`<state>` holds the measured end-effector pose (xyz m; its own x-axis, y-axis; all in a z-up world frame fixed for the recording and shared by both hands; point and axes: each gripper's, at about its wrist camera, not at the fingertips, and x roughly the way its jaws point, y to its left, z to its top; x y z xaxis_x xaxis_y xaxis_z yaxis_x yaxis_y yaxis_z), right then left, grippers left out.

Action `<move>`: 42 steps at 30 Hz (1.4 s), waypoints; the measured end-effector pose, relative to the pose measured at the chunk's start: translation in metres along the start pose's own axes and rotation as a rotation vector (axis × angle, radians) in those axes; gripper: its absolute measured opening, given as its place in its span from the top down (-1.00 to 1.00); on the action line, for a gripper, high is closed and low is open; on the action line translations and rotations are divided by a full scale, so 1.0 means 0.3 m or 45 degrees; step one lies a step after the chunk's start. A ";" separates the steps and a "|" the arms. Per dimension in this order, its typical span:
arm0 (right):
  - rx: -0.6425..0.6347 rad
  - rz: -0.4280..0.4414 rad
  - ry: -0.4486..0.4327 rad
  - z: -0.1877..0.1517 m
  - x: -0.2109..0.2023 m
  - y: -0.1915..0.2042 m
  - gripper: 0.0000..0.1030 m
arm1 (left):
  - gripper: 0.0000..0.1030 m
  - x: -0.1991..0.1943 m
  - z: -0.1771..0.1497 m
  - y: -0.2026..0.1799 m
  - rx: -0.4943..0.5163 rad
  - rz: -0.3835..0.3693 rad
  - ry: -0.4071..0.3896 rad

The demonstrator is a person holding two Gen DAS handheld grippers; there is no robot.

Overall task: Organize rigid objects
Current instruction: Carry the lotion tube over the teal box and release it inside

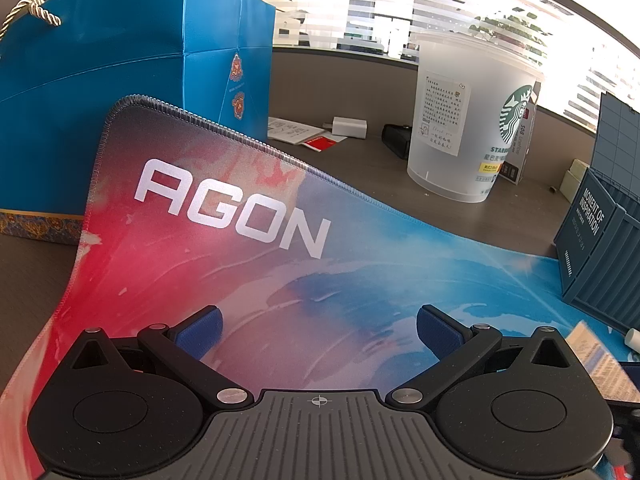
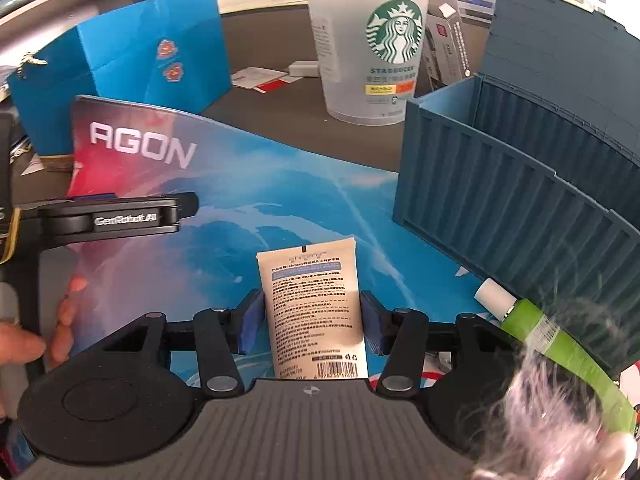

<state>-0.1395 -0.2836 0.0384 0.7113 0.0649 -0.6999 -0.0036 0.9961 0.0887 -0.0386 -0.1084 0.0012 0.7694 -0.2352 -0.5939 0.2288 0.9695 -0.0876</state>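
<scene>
Lower centre, right view: I see the cream tube [image 2: 316, 312] lying on the mat [image 2: 248, 200].
Right gripper [image 2: 312, 320]: pads pinching the tube's sides.
Left gripper [image 1: 319, 330]: spread wide, empty.
Risk: I judge the soft tube could squirm loose before reaching the blue crate [image 2: 500, 184].

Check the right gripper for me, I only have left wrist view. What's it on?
Observer: The right gripper has its fingers closed on a cream tube, one pad on each side.
Operator: Which way is the tube pointing?
Observer: Its crimped end points away from the gripper; the cap end is hidden under it.
Operator: Anything else by the blue container?
Observer: A green tube with a white cap lies at the foot of the blue container.
</scene>
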 end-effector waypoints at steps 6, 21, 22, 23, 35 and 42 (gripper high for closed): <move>0.041 0.058 -0.071 0.023 -0.096 -0.034 0.11 | -1.00 0.000 0.000 0.000 0.000 0.000 0.000; 0.140 0.095 -0.191 0.037 -0.191 -0.123 0.66 | -1.00 0.000 0.000 0.000 0.001 -0.001 0.000; 0.156 0.108 -0.196 0.037 -0.194 -0.131 0.66 | -1.00 0.001 0.000 0.000 0.000 -0.001 0.000; 0.156 0.112 -0.192 0.039 -0.195 -0.134 0.66 | -1.00 0.001 0.001 0.000 0.000 -0.001 0.000; 0.200 0.165 -0.217 0.129 -0.322 -0.217 0.66 | -1.00 0.001 0.001 0.000 0.001 -0.001 0.000; 0.223 0.105 -0.346 0.217 -0.400 -0.286 0.66 | -1.00 0.001 0.001 0.000 0.001 -0.001 0.000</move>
<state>-0.1786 -0.3807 0.1609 0.8751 0.1033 -0.4729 0.0348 0.9610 0.2742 -0.0382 -0.1085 0.0012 0.7690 -0.2363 -0.5940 0.2301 0.9692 -0.0876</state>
